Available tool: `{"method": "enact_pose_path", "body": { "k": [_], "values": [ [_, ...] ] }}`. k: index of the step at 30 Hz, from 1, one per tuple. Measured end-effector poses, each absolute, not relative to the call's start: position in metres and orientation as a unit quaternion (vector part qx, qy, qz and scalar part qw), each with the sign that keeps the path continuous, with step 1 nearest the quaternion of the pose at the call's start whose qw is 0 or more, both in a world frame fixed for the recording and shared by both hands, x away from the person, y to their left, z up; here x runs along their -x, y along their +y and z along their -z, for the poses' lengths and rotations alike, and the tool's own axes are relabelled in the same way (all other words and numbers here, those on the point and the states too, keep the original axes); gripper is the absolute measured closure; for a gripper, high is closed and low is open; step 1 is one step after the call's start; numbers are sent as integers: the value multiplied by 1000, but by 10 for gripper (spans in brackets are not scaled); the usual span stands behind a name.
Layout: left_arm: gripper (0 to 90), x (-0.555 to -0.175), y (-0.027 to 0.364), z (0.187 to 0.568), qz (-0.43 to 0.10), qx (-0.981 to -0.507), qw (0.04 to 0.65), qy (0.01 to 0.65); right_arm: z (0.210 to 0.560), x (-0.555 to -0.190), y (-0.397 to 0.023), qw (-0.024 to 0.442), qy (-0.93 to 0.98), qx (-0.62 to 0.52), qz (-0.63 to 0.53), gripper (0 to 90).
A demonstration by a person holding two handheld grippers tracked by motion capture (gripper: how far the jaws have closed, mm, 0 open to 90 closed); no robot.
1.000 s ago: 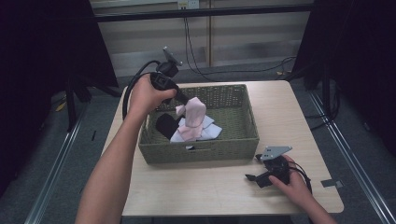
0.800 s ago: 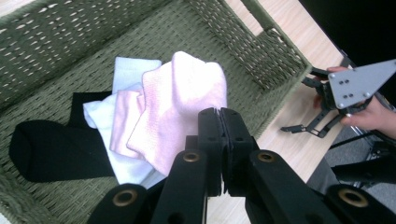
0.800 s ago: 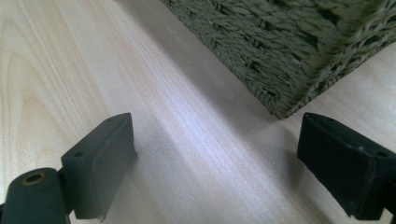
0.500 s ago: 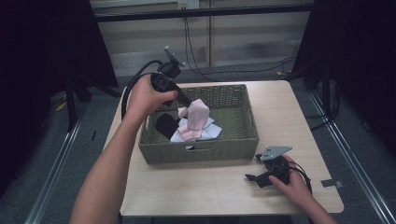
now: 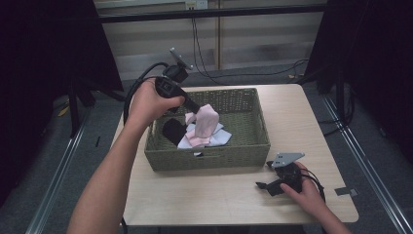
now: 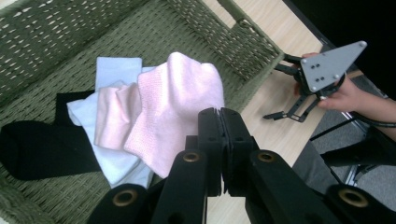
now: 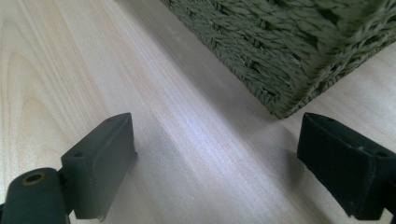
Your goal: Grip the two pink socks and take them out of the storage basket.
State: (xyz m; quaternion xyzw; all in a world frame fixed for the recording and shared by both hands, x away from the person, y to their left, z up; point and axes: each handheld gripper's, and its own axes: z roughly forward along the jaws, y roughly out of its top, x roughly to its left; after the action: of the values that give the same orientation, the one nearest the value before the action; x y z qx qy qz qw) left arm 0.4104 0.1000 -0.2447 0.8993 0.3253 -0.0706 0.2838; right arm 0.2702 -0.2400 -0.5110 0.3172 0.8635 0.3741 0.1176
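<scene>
My left gripper [image 6: 219,140], jaws pinched tight on the pink sock [image 6: 180,112], has it raised above the sock pile mid-basket [image 5: 253,146], so lifting it clear over the rim looks next, while my right gripper [image 5: 268,175] rests wide open near the table's [image 5: 195,200] front-right corner.
</scene>
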Motion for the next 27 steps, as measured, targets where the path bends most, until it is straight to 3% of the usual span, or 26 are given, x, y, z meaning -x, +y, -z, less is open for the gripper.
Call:
{"method": "enact_pose_path", "body": {
  "k": [27],
  "values": [
    [878, -359, 88, 240, 90, -919, 292, 249, 511, -270, -240, 118, 864, -317, -374, 106]
  ]
}}
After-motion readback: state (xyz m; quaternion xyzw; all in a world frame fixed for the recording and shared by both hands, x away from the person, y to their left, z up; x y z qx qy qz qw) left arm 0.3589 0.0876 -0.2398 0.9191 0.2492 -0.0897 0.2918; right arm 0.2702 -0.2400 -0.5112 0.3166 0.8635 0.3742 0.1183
